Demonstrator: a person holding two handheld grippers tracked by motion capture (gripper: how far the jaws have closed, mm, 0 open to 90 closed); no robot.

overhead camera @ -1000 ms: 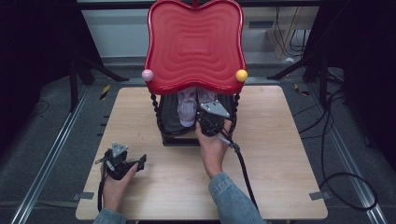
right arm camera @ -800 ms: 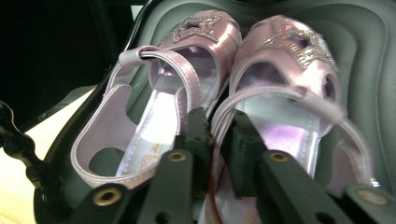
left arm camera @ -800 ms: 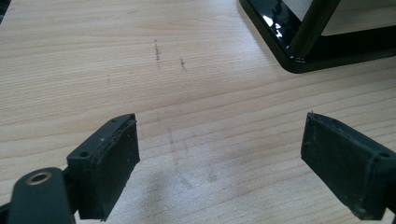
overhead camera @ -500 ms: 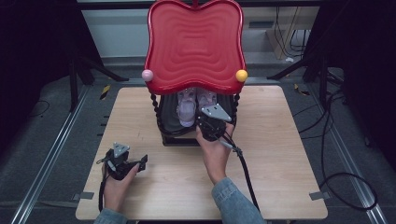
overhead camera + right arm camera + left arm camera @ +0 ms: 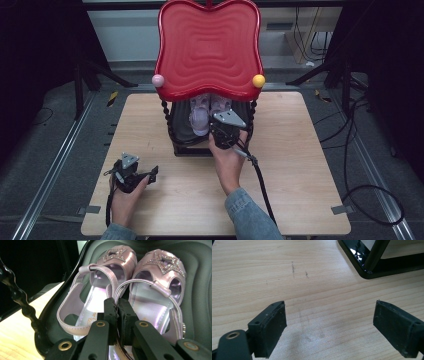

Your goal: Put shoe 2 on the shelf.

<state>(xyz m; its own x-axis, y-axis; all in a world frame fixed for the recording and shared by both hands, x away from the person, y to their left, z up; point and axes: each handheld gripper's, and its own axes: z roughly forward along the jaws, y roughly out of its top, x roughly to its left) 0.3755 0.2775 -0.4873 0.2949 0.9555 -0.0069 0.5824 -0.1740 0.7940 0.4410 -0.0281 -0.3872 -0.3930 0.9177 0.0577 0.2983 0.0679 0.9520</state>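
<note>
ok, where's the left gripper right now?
In the high view the left gripper sits low at the table's front left, jaws open over bare wood, short of the black shoe rack's base corner.

1. A pale wooden worktop, faintly scuffed.
2. A glossy red wavy-edged tray top above the rack.
3. A pink ball and a yellow ball at its front corners.
4. Black cables on the grey floor.

Bright table, dark surroundings, glare on black frame
</note>
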